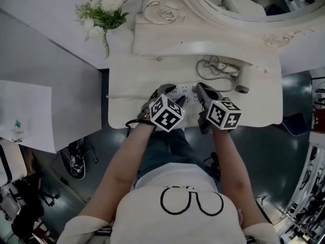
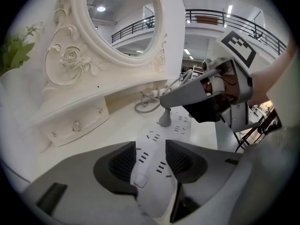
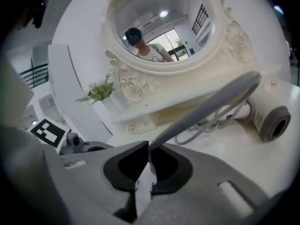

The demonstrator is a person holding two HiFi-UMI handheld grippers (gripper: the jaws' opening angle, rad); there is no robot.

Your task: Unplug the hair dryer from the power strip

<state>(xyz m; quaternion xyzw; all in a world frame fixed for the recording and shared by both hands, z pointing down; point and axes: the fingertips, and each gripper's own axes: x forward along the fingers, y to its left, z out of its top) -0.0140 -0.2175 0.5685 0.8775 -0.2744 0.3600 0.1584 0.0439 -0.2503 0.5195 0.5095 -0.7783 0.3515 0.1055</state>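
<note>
A white power strip (image 2: pixel 149 175) lies on the white dressing table (image 1: pixel 132 105). My left gripper (image 2: pixel 151 159) is shut on its near end, a pad against each side. In the head view the left gripper (image 1: pixel 170 89) and right gripper (image 1: pixel 199 88) sit side by side over the strip (image 1: pixel 185 93). A grey plug (image 2: pixel 165 118) stands on the strip farther along. My right gripper (image 3: pixel 149 159) is shut on this plug, and its grey cord (image 3: pixel 211 104) runs up to the right. The hair dryer (image 3: pixel 269 121) lies on the table at the right, next to the coiled cord (image 1: pixel 213 67).
An ornate oval mirror (image 2: pixel 117 18) and a raised shelf with a small drawer (image 2: pixel 76 125) stand behind the strip. White flowers (image 1: pixel 104 11) stand at the back left. The table's front edge (image 1: pixel 152 127) is just behind my grippers, with grey floor below.
</note>
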